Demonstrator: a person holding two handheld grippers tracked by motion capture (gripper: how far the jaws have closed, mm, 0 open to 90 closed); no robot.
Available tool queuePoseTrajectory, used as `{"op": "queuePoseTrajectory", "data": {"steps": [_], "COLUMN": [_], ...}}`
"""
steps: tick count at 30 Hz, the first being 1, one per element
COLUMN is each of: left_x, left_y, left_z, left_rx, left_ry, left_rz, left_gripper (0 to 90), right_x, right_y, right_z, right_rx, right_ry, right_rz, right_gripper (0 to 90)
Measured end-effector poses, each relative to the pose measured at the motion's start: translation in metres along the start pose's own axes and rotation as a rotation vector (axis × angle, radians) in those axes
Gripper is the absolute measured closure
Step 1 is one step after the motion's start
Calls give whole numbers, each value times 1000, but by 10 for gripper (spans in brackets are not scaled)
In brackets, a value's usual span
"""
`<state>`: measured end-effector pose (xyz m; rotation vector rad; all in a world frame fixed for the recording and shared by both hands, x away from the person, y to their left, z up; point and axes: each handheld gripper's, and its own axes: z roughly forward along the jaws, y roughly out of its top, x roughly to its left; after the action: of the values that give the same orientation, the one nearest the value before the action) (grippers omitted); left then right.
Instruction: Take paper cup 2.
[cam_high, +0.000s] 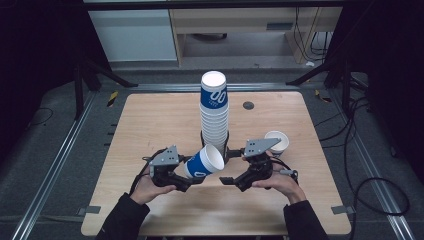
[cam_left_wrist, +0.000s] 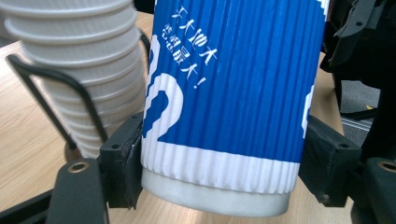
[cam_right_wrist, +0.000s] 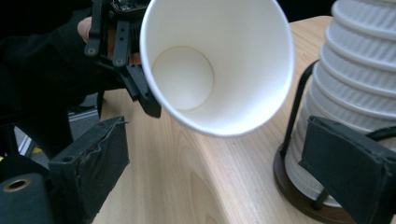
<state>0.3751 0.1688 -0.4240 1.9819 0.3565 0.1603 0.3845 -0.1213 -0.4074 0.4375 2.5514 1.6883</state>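
Dark room, pale wooden table (cam_high: 150, 125), and I've got a claw in each hand over its near half. My left claw (cam_high: 192, 176) is clamped on a blue ribbed paper cup (cam_high: 205, 161), both pads squeezing it near the base, and the cup lies tipped on its side with the mouth aimed at my right claw (cam_high: 231, 181). That one hangs wide open with nothing in it, just short of the rim. Right behind both claws stands the tall cup stack (cam_high: 215, 112) in its black wire holder (cam_right_wrist: 299, 186), and a lone white cup (cam_high: 278, 141) sits past the right claw. My guess: I've pulled one cup and I'm mid-handover. Next I'd ease the right claw onto the rim, then let go with the left.
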Motion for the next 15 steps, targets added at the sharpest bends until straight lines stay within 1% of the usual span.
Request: {"op": "queuePoseTrajectory", "data": {"steps": [2,5,7,11,15], "left_x": [-4,-7,-9,-13,-17], "left_y": [1,1,2,1,1], "left_z": [3,6,7,11,16], "left_rx": [0,1,1,11,21], "left_ry": [4,-7,-10,-24,-35], "left_rz": [14,23,31,38,50], "left_gripper": [260,259,259,260,260], "right_x": [1,2,3,4,5], "right_y": [0,1,1,0,0], "right_z": [2,4,6,10,14], "right_rx": [-7,-24,-27,-12,-24], "right_ry": [13,40,48,58,78], "right_rz": [2,14,20,17,28], "right_gripper": [75,75,74,75,78]}}
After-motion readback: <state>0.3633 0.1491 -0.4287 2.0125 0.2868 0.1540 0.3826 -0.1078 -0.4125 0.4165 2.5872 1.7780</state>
